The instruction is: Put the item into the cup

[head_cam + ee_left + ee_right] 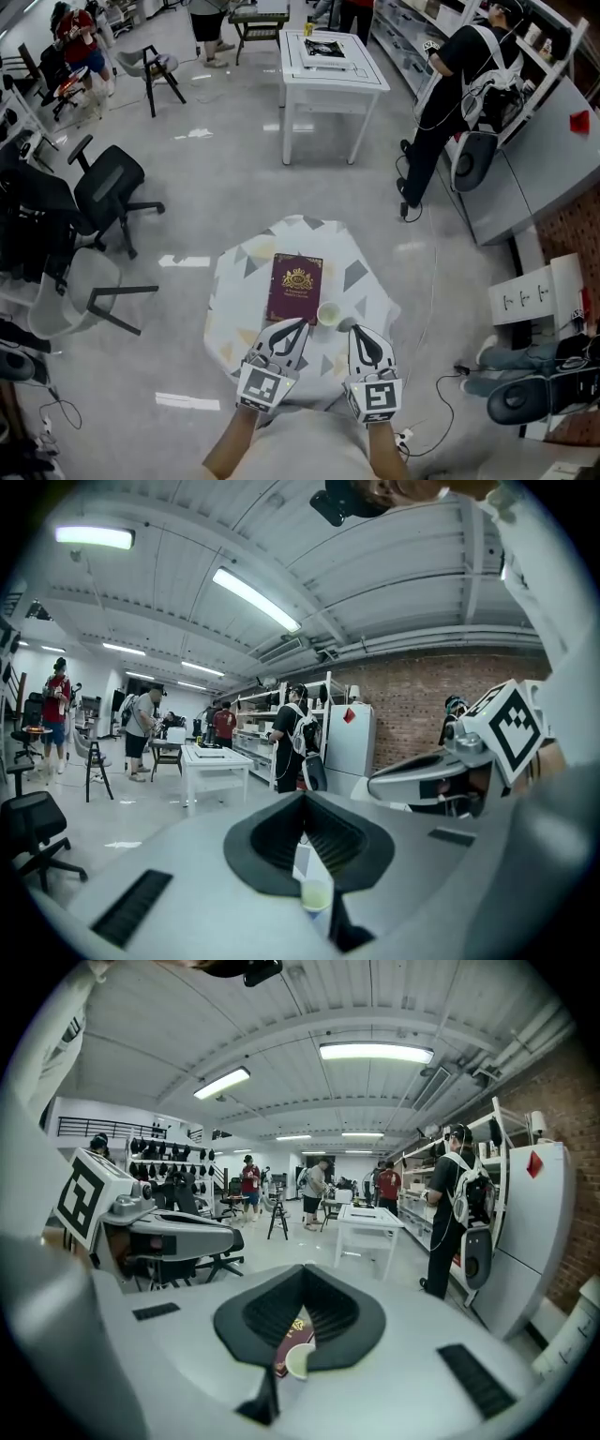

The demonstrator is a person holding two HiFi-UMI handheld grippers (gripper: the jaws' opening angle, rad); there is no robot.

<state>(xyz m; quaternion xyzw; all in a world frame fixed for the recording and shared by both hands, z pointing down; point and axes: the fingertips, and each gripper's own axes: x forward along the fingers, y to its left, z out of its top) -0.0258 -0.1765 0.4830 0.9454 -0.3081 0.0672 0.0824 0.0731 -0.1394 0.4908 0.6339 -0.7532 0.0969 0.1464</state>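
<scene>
A small white cup (328, 313) stands on the round patterned table (361, 277), just right of a maroon booklet with a gold crest (294, 287). My left gripper (298, 325) hovers shut at the booklet's near edge, left of the cup. My right gripper (349, 329) is shut too, close to the cup's right side. Neither holds anything. In the left gripper view the cup (317, 892) shows below the shut gripper (305, 797). The right gripper view shows the cup (298, 1360) and booklet (292, 1335) under the shut gripper (305, 1267).
A white table (328, 66) stands farther back. Black office chairs (108, 192) are at the left. A person with a backpack (450, 103) stands by grey shelving at the right. Boxes and a shoe lie at the lower right.
</scene>
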